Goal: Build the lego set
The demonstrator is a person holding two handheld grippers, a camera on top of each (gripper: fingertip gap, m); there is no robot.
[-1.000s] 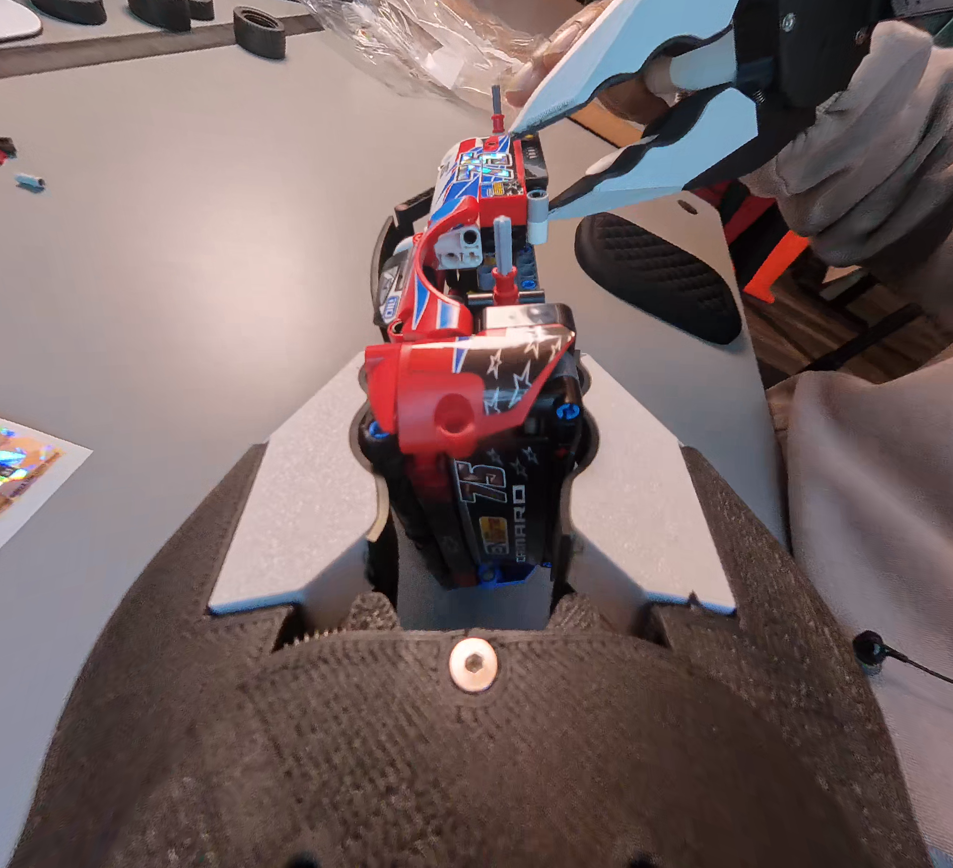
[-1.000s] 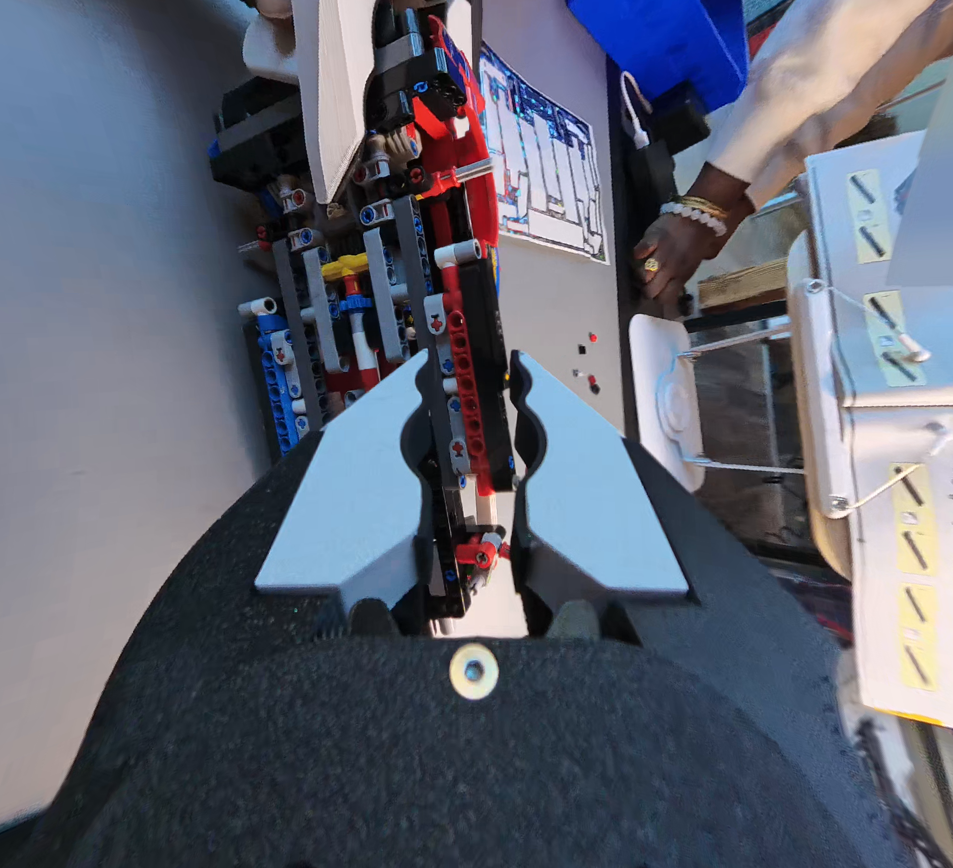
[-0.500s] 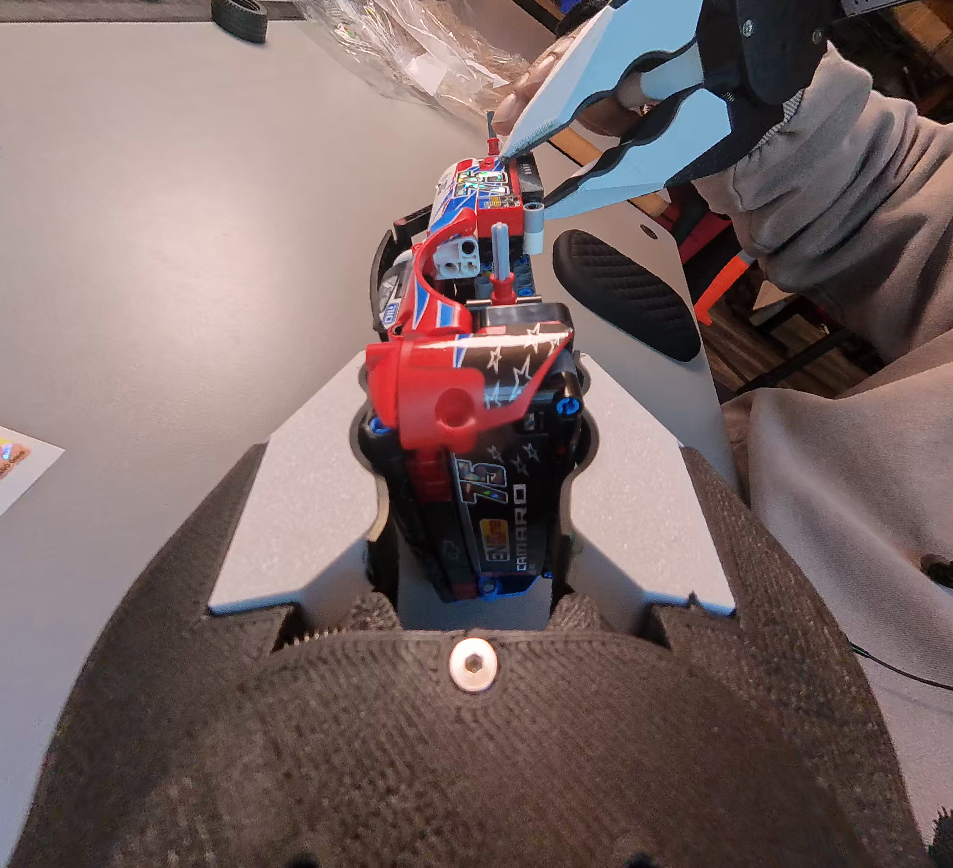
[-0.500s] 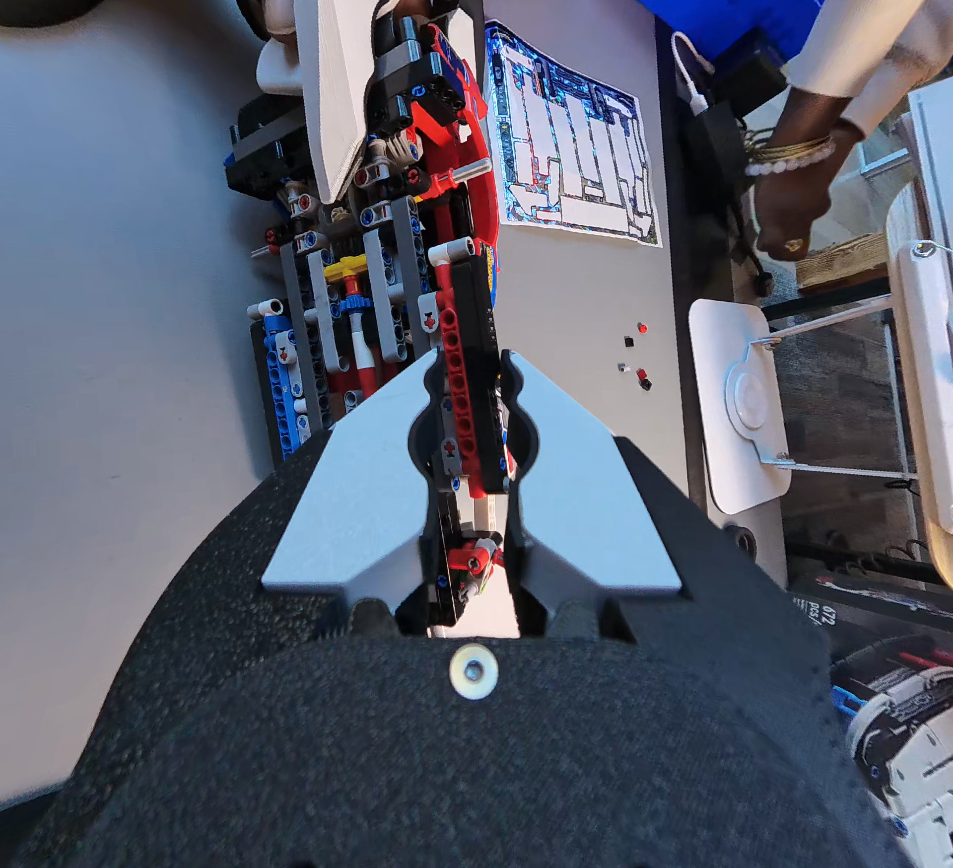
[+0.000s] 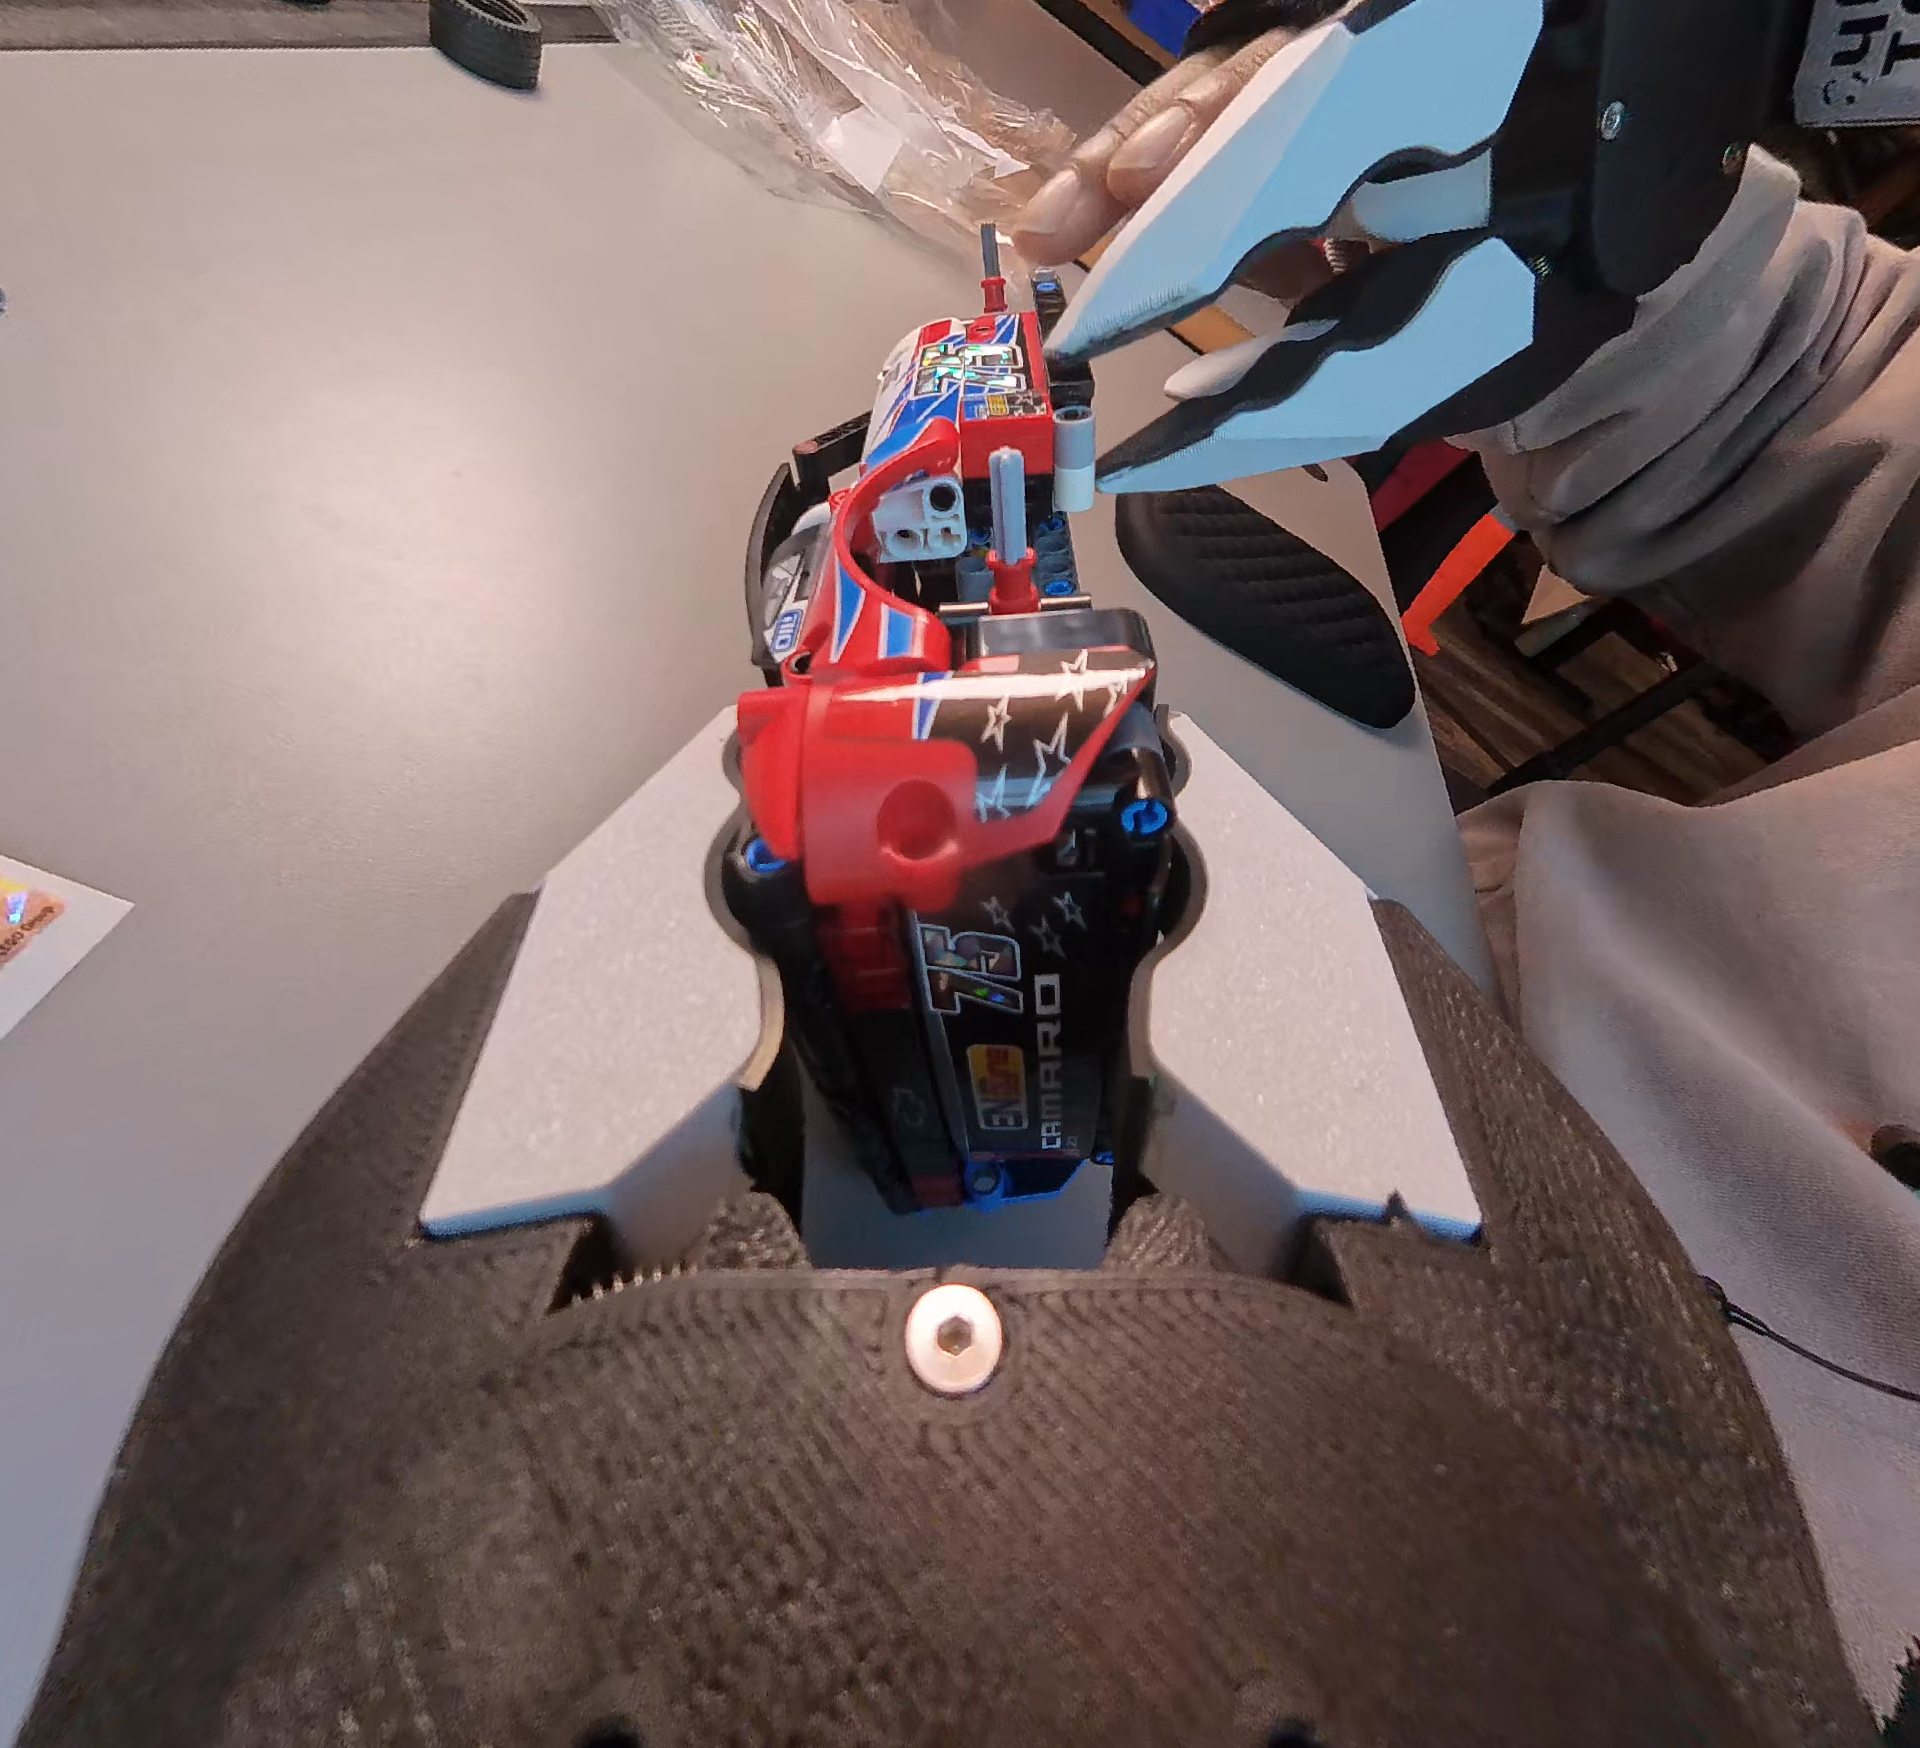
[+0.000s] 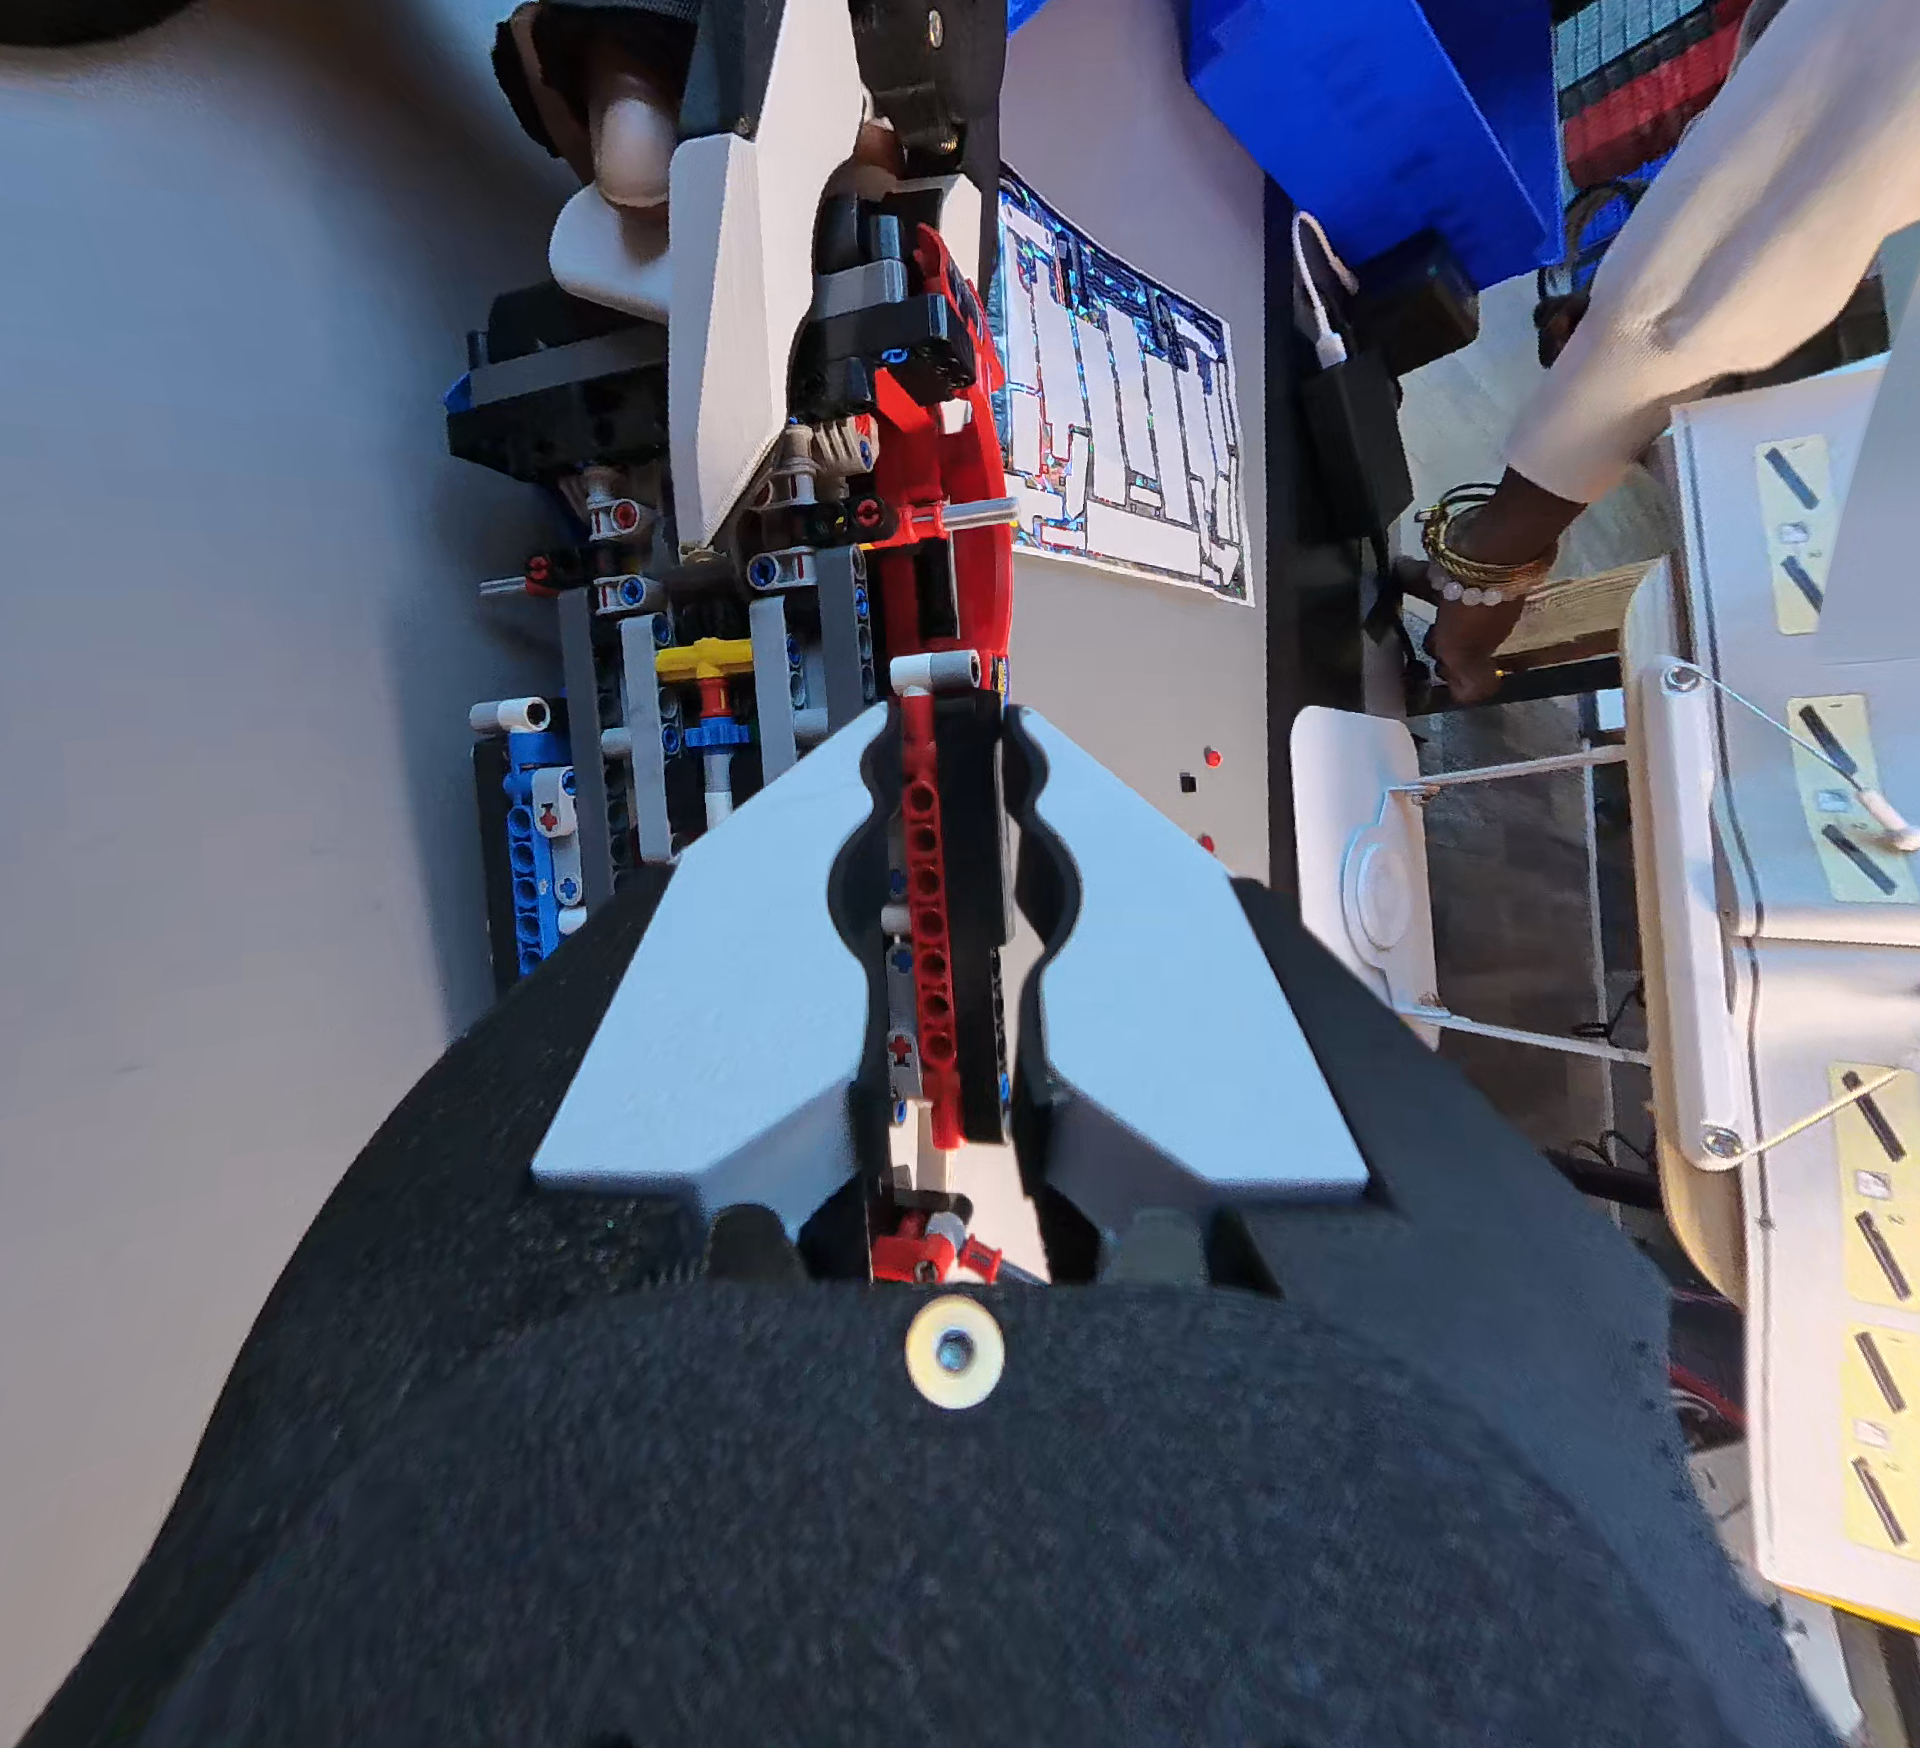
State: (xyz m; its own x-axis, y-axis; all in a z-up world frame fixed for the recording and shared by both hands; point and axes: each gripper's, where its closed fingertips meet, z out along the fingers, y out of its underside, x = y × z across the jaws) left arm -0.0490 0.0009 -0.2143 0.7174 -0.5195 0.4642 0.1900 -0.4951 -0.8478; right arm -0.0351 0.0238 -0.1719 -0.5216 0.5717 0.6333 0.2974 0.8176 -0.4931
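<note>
Both claws tight on lego car.

Two hand-held grippers, grey sleeves

Each gripper has a textured black body, pale grey wedge fingers, a silver screw; wearer's sleeve is grey.

Bright, even indoor light, soft glare on the table, fisheye-bent edges

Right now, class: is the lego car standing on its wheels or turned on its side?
On its side. The lego car has its stickered side panel facing up, and both tongs, left and right, clamp it.
</note>
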